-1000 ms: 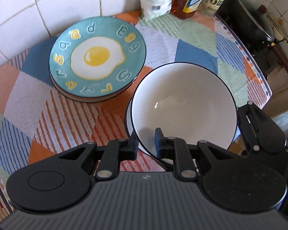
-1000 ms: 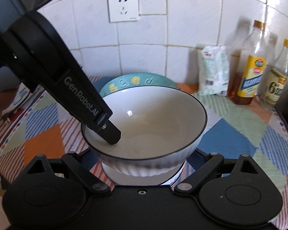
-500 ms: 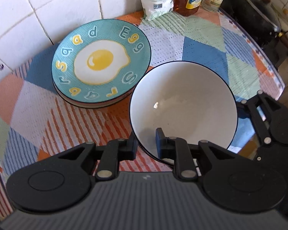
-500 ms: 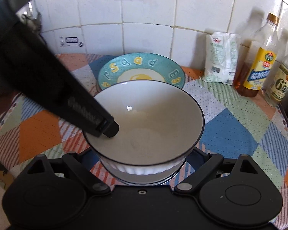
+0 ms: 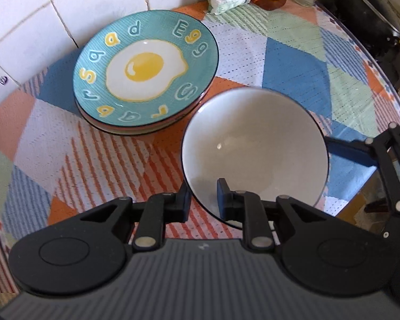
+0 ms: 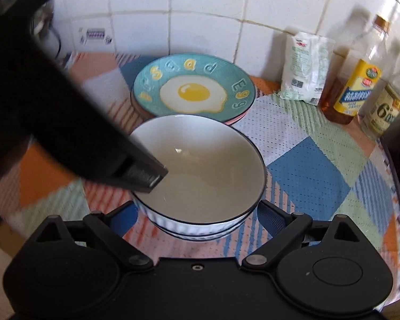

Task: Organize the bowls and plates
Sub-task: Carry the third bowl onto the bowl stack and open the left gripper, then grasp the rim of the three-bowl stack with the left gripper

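Two piles are taking shape on the patterned cloth (image 5: 293,61). Ahead of the left gripper (image 5: 204,200) and to its left sits a stack of plates (image 5: 144,72), the egg-printed one on top and at least one more rim showing beneath it; that pile looks finished, as far as can be seen. The white bowl (image 5: 253,144) is right at the left gripper's tips, its near rim pinched between the two fingers, one inside the wall and one outside, with only a narrow gap between them. From the right wrist view a second, ribbed bowl (image 6: 200,230) shows directly under the white one, so the nesting appears all but done; whether the upper bowl has fully seated cannot be told.

Just in front of the right gripper (image 6: 200,213) is that same pair of bowls, lying between its fingers, which are spread wide on either side and press on nothing.

What seems left, in my judgement, is to let go of the rim and draw both tools back. No other loose dishes show; a white bag (image 6: 305,66) and bottles (image 6: 357,88) stand far ahead by the tiled wall
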The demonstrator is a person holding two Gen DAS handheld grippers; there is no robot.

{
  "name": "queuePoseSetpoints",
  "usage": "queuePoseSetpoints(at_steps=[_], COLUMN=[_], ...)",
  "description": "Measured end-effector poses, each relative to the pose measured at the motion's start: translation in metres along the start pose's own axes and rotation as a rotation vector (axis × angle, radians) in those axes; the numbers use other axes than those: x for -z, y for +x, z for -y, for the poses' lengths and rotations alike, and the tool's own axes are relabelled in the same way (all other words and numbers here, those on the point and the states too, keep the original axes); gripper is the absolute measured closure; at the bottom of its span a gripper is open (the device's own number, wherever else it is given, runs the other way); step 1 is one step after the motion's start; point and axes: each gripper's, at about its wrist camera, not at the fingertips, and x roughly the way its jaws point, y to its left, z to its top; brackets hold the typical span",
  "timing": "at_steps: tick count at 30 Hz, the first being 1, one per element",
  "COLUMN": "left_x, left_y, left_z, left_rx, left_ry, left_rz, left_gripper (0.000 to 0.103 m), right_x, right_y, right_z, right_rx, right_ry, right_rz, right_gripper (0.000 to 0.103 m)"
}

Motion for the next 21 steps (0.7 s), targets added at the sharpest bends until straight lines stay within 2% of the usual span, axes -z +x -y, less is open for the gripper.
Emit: queuePoseSetpoints(at_steps=[2, 7, 11, 14, 17, 21], left_x=[0.002, 0.003, 0.005, 0.007, 0.012, 0.018], left_y=[0.001, -0.003, -0.017, -0.030, -0.043, -0.050], left_z=[-0.003, -0.007, -0.007, -0.010, -0.014, -0.020], left_rx=[0.016, 0.049, 0.042, 0.072, 0.109, 0.164], left_ry=[-0.015, -0.048, -0.038, -0.044, -0.056, -0.019], left_rz=[-0.003, 0.005, 0.040, 0.073, 0.118, 0.159], left_gripper=[0.085, 0.084, 0.081, 0.075, 0.071, 0.062], right_x=[0.002, 0.005, 0.011, 0.017, 0.024, 0.033], right_y=[-0.001, 0.001, -0.009, -0.018, -0.027, -0.038], right_z=[-0.002, 0.008, 0.006, 0.007, 0.002, -0.008], right_rx=[0.023, -0.008, 0.010, -0.005, 0.015, 0.046], right_ry=[-0.018, 0.064, 0.096, 0.151, 0.175, 0.182], right_rz=[0.013, 0.012, 0.045, 0.087, 0.138, 0.212], right_gripper=[0.006, 0.005, 0.005, 0.005, 0.005, 0.005])
